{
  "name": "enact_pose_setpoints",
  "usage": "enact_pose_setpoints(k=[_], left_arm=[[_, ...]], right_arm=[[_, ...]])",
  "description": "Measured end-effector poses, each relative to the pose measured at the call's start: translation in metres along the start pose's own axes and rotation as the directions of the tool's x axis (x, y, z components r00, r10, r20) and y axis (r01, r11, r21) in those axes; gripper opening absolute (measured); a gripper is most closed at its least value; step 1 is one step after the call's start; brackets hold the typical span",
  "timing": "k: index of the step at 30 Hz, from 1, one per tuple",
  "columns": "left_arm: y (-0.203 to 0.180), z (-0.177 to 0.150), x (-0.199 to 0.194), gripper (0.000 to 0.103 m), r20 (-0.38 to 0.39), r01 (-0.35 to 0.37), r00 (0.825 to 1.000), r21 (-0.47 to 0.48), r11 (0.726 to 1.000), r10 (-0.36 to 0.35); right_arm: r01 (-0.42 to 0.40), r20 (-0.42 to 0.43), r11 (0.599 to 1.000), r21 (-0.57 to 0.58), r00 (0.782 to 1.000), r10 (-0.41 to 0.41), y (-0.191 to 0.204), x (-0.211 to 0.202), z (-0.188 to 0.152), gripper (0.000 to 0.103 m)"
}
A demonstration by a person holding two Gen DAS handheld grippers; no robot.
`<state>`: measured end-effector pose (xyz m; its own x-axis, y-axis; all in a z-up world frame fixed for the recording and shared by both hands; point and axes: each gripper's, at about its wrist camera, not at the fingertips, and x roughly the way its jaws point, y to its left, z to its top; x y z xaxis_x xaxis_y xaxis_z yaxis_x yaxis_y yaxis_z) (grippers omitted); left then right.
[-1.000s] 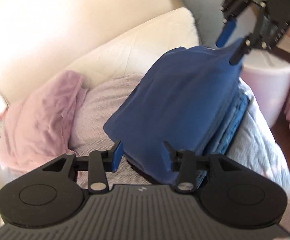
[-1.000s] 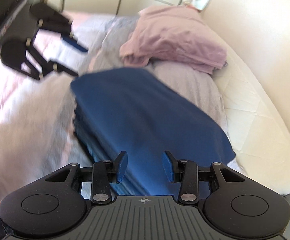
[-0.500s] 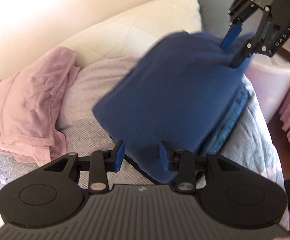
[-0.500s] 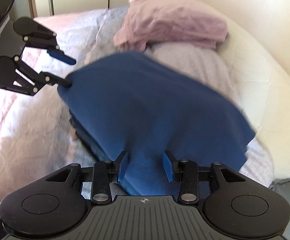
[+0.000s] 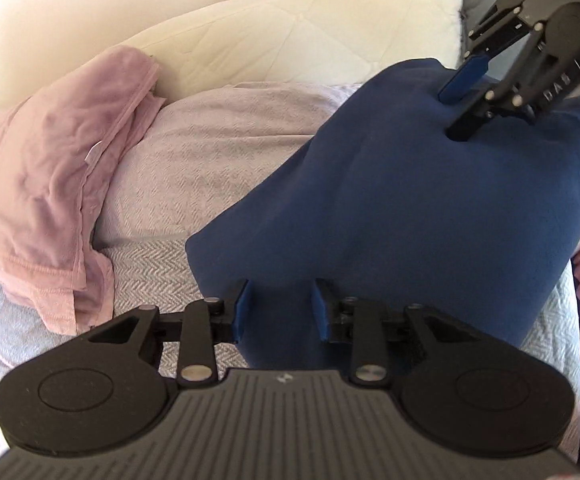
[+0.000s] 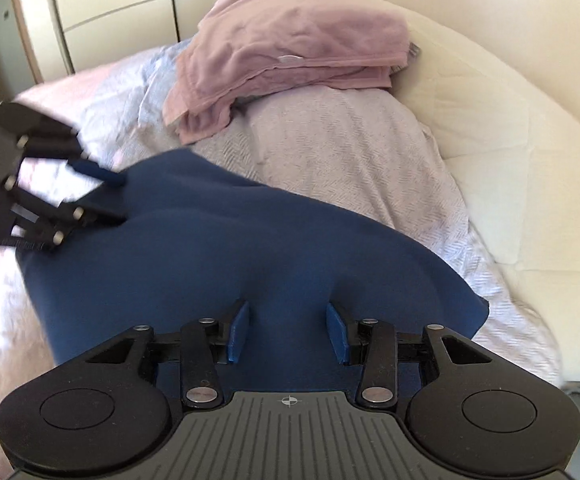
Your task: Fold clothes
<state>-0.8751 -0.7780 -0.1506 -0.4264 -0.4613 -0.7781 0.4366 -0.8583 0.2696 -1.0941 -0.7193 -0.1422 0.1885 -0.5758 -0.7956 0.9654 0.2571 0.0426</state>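
**Holding a soft blue garment up by two points over the bed**

Hanging between the two tools, the blue garment (image 5: 389, 208) is off the bed (image 5: 210, 168) along its held edge and sags in a smooth belly between them, so it looks like a light, limp knit with no stiffness of its own. The left tool (image 5: 278, 306) has cloth bunched between its blue pads, and the right tool (image 6: 288, 330) shows the same: fabric gathered in the gap and pulled into a small peak. On both, the fingers stand fairly wide, yet the cloth rises into them, so I judge each is gripping a thick pinch of the garment. The far edge droops toward the bed's middle, near the cream mattress edge (image 6: 489, 128).

A pink garment (image 5: 46, 200) lies heaped toward the bed's far corner, well apart from the blue one.

Cloth this soft will follow wherever it is led but will not hold a line; it slumps between grips and can slip from a shallow pinch. Corners or a hem give the surest hold, with both tools level so the edge stays straight. Whether a fold is opening or closing here, I cannot tell.
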Motion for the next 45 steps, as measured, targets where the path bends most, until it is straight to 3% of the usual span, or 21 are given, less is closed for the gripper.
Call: enact_pose_setpoints(k=[2,5,11,16,19,22,25,29,30,31,33,34,39,45], left_arm=[[-0.001,0.003,-0.001,0.027,-0.015,0.0,1.0,0.004,1.0,0.0],[-0.003,0.004,-0.001,0.027,-0.034,-0.001,0.999,0.013,1.0,0.001],[-0.007,0.01,-0.004,0.027,-0.046,-0.018,0.999,0.038,0.999,0.02],[-0.019,0.007,-0.036,0.028,-0.024,-0.025,0.999,0.054,0.998,0.026],[-0.03,-0.001,-0.058,0.03,-0.019,0.0,1.0,0.043,0.999,0.001],[-0.037,-0.007,-0.059,0.029,-0.027,0.008,1.0,0.03,1.0,-0.007],[-0.042,-0.011,-0.051,0.029,-0.042,0.009,0.999,0.017,1.0,-0.008],[-0.046,-0.009,-0.055,0.03,-0.037,-0.013,0.999,-0.012,1.0,0.013],[-0.046,-0.011,-0.06,0.031,-0.028,-0.024,0.999,-0.026,0.999,0.024],[-0.047,-0.012,-0.066,0.038,-0.018,-0.035,0.999,-0.039,0.999,0.035],[-0.05,-0.019,-0.077,0.049,0.007,-0.055,0.998,-0.071,0.996,0.056],[-0.053,-0.025,-0.083,0.053,0.022,-0.064,0.998,-0.089,0.994,0.066],[-0.069,-0.056,-0.12,0.071,0.102,-0.076,0.99,-0.185,0.98,0.096],[-0.093,-0.108,-0.183,0.089,0.192,-0.024,0.979,-0.234,0.972,0.071]], right_arm=[[-0.018,0.007,0.999,0.028,1.0,0.018,-0.01,-0.003,0.006,0.043],[0.022,0.041,0.998,0.055,0.999,-0.025,-0.013,-0.024,-0.001,0.043],[0.022,0.048,0.982,0.189,0.998,-0.032,-0.029,-0.049,-0.048,0.043],[0.052,0.138,0.956,0.289,0.986,-0.095,-0.027,-0.089,-0.073,0.044],[0.013,0.195,0.95,0.313,0.978,-0.078,-0.009,-0.113,-0.089,0.044],[-0.021,0.181,0.961,0.275,0.983,-0.03,0.012,-0.113,-0.1,0.044],[-0.017,0.115,0.954,0.299,0.993,-0.018,0.013,-0.092,-0.11,0.044],[-0.008,0.134,0.942,0.337,0.99,-0.04,0.01,-0.095,-0.113,0.045],[0.006,0.153,0.946,0.323,0.987,-0.058,0.015,-0.103,-0.113,0.049],[0.03,0.162,0.948,0.318,0.983,-0.086,0.021,-0.11,-0.116,0.053],[0.076,0.175,0.944,0.321,0.975,-0.137,0.036,-0.123,-0.124,0.083],[0.095,0.179,0.94,0.329,0.971,-0.161,0.044,-0.129,-0.129,0.087],[0.142,0.177,0.906,0.399,0.958,-0.228,0.111,-0.153,-0.157,0.088],[0.198,0.189,0.821,0.535,0.92,-0.344,0.198,-0.181,-0.189,0.088]])
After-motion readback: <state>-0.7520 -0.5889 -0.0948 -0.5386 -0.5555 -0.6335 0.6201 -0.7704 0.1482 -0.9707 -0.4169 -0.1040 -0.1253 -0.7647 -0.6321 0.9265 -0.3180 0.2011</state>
